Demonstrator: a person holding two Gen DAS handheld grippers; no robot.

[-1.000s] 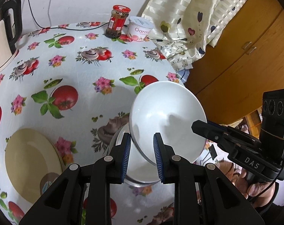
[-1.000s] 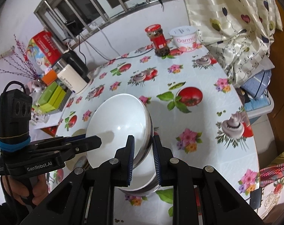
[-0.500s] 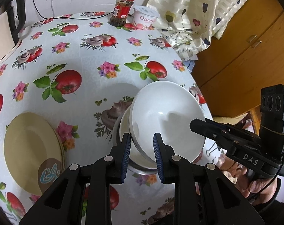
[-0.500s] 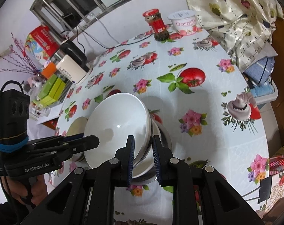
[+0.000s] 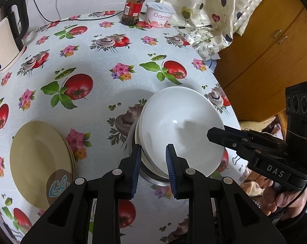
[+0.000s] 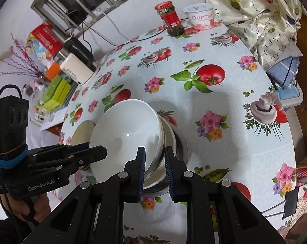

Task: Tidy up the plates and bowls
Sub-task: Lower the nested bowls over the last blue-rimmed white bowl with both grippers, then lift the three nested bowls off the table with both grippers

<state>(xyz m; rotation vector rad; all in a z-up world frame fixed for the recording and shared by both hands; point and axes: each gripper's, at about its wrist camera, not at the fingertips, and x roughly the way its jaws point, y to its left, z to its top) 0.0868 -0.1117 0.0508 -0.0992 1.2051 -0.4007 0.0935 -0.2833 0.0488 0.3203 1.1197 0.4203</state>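
A white bowl (image 5: 182, 130) is held tilted over a stack of nested bowls, the lowest a metal one (image 5: 153, 178). My left gripper (image 5: 153, 158) is shut on the white bowl's near rim. My right gripper (image 6: 155, 158) is shut on its opposite rim, and the bowl (image 6: 125, 136) shows in the right wrist view above the metal bowl (image 6: 182, 142). Each gripper shows in the other's view: the right (image 5: 214, 134), the left (image 6: 100, 152). A stack of yellow plates (image 5: 39, 162) lies on the table to the left of the bowls.
The round table (image 5: 104, 77) has a floral cloth. At its far edge stand a red-lidded jar (image 5: 133, 8), a yogurt tub (image 5: 159, 15) and a kettle (image 5: 5, 40). A curtain (image 5: 214, 10) and a wooden cabinet (image 5: 271, 50) are to the right. Boxes (image 6: 56, 89) sit beyond the left edge.
Both grippers have lowered the white bowl toward the stack, and it now sits closer to the bowls beneath. Both stay shut on its rim.
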